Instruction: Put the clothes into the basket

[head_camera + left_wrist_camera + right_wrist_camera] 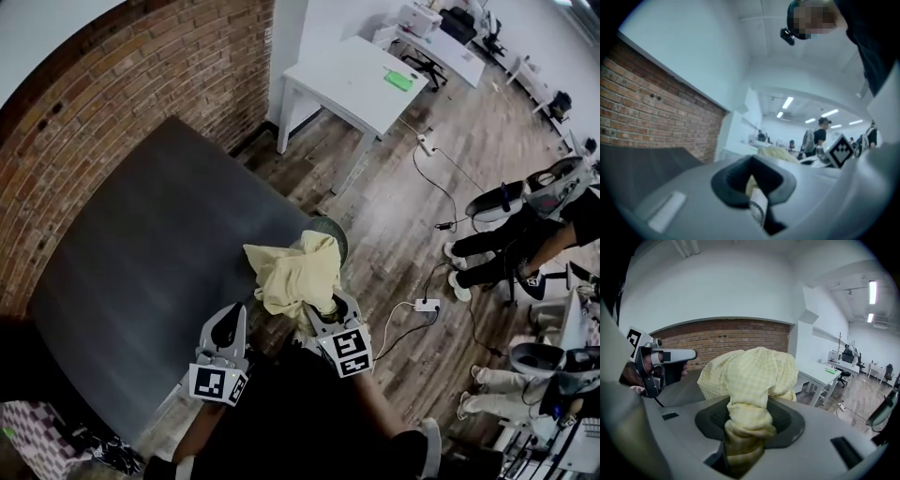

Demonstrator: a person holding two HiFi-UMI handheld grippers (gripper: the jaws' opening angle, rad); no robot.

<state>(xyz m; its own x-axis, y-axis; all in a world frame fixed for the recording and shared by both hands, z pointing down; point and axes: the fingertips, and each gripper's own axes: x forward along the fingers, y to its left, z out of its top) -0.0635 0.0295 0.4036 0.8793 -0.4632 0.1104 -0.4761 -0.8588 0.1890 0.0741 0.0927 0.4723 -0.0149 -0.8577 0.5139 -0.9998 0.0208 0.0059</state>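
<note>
A pale yellow checked garment (292, 270) hangs bunched from my right gripper (317, 302), whose jaws are shut on its twisted end. In the right gripper view the cloth (750, 376) swells up out of the jaws of the right gripper (744, 439) and hides the fingertips. The round grey basket (336, 236) stands on the floor at the dark table's edge, mostly hidden behind the garment. My left gripper (235, 317) is held over the table's near edge, left of the garment, with its fingers together and holding nothing. It also shows as the left gripper (689, 354) in the right gripper view.
A dark grey table (141, 253) lies along a brick wall (141, 75). A white table (352, 80) stands beyond the basket. Cables and a power strip (427, 305) lie on the wooden floor at the right, where people (525, 225) sit. Patterned cloth (37, 427) lies at bottom left.
</note>
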